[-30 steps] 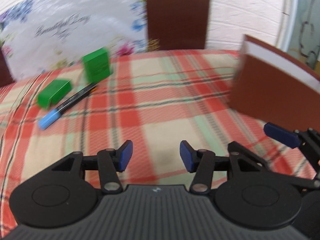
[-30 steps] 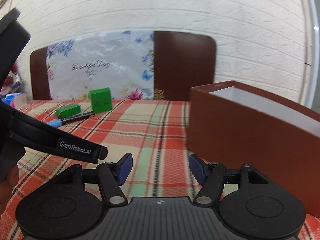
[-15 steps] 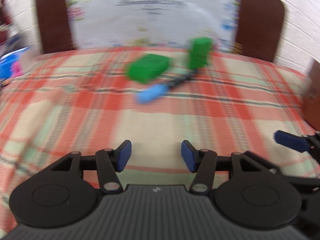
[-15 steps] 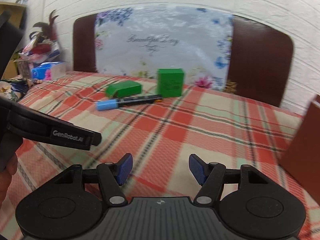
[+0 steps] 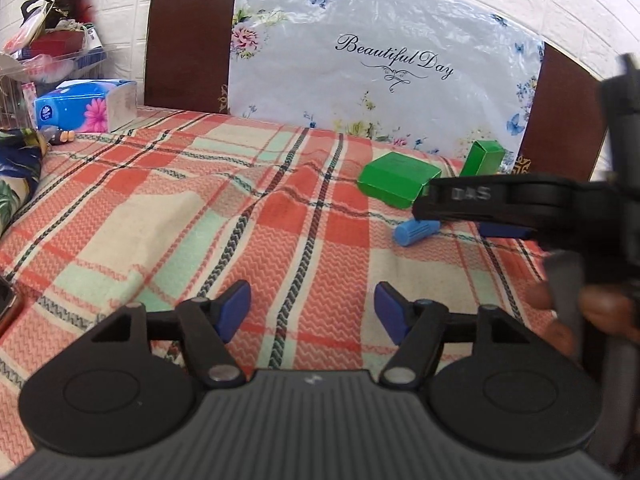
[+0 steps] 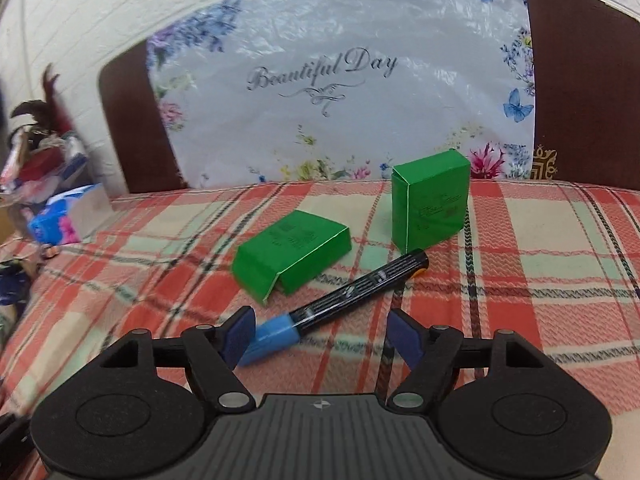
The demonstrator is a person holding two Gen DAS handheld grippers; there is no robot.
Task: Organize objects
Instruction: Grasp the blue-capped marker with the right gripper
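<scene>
On the plaid tablecloth (image 6: 520, 280) lie a flat green box (image 6: 292, 256), an upright green box (image 6: 432, 204) and a black marker (image 6: 360, 284) with a blue cap (image 6: 276, 334). My right gripper (image 6: 322, 334) hovers low over the marker. Its jaws are opening, the cap end sits between them near the left pad, and neither pad presses on it. My left gripper (image 5: 313, 312) stands over bare cloth with its jaws opening around nothing. In the left wrist view the flat box (image 5: 394, 178), upright box (image 5: 484, 158) and cap (image 5: 416, 232) lie ahead right, partly hidden by the right gripper's finger (image 5: 500, 200).
A blue tissue box (image 5: 86, 104) and clutter stand at the table's far left. Behind the table are brown chair backs (image 5: 188, 40) and a floral plastic sheet (image 5: 380, 68). A person's fingers (image 5: 600, 308) hold the right gripper's handle.
Both views swung left, away from the brown box, which has left the frames. The right gripper closed in on the marker and green boxes. Both pairs of jaws stand wider.
</scene>
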